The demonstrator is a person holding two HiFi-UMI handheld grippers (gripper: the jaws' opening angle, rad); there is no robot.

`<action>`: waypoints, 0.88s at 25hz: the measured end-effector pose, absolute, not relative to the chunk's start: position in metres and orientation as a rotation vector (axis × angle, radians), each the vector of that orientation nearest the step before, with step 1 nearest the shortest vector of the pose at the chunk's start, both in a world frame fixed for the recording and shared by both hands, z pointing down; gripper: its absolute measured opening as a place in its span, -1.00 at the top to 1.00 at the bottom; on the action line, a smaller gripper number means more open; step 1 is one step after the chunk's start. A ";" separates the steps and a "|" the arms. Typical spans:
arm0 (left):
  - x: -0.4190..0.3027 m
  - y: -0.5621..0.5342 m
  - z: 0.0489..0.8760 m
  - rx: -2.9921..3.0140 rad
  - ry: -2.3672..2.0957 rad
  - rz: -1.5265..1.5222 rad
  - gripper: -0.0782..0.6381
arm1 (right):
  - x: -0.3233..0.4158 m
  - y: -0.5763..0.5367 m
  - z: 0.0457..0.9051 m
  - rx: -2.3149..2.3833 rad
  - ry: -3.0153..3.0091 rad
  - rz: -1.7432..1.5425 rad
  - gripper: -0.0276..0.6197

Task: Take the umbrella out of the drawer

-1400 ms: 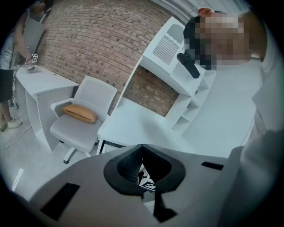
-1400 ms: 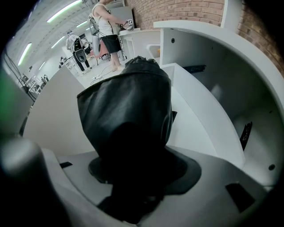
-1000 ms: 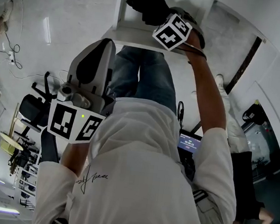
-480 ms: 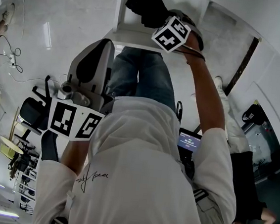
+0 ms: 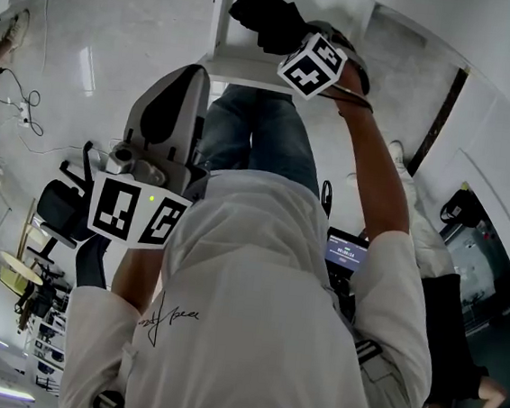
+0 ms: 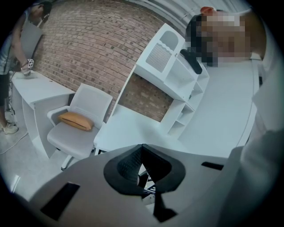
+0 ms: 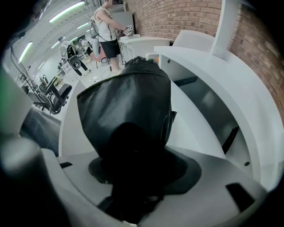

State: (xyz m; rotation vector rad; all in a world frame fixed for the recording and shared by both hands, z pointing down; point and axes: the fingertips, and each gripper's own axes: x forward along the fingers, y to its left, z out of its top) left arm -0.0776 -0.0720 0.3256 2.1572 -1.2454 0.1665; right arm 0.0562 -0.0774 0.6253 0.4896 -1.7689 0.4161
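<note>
Over the last second little has moved: our left tool (image 6: 142, 151) has drifted a touch to the left in the head view, while the right tool (image 7: 133, 142) has stayed at the far end of our reach, over the white drawer (image 7: 239, 111). The right tool is clamped on one end of the black folded umbrella (image 7: 126, 97), which points away from us above the drawer's left part, with the dark inside of the drawer open to its right. We cannot tell whether the umbrella's far end is already clear of the drawer's rim or still touches something below. The left tool is held close to our chest, its jaws closed together with nothing between them, looking out at a white office chair (image 6: 82, 128) with a tan cushion (image 6: 75, 120). We judge the lift to be under way but not finished. The risks come from the grip: holding a long bundle by one end lets its weight lever against the jaws, and the smooth fabric could slide out. If we pull back before raising it enough, the far end could catch on the drawer's wall and twist the umbrella loose.
</note>
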 end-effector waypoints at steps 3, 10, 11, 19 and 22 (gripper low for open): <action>-0.078 -0.071 0.321 2.164 -1.244 0.160 0.74 | 0.055 -0.078 0.618 0.498 -1.783 0.416 0.16; -0.080 -0.067 0.317 2.156 -1.248 0.150 0.74 | 0.054 -0.073 0.604 0.502 -1.819 0.458 0.16; -0.080 -0.066 0.318 2.155 -1.249 0.148 0.74 | 0.055 -0.073 0.603 0.501 -1.820 0.457 0.16; -0.081 -0.059 0.312 2.164 -1.255 0.136 0.74 | 0.057 -0.066 0.589 0.512 -1.831 0.457 0.16; -0.080 -0.060 0.309 2.172 -1.255 0.133 0.74 | 0.057 -0.066 0.584 0.524 -1.837 0.460 0.16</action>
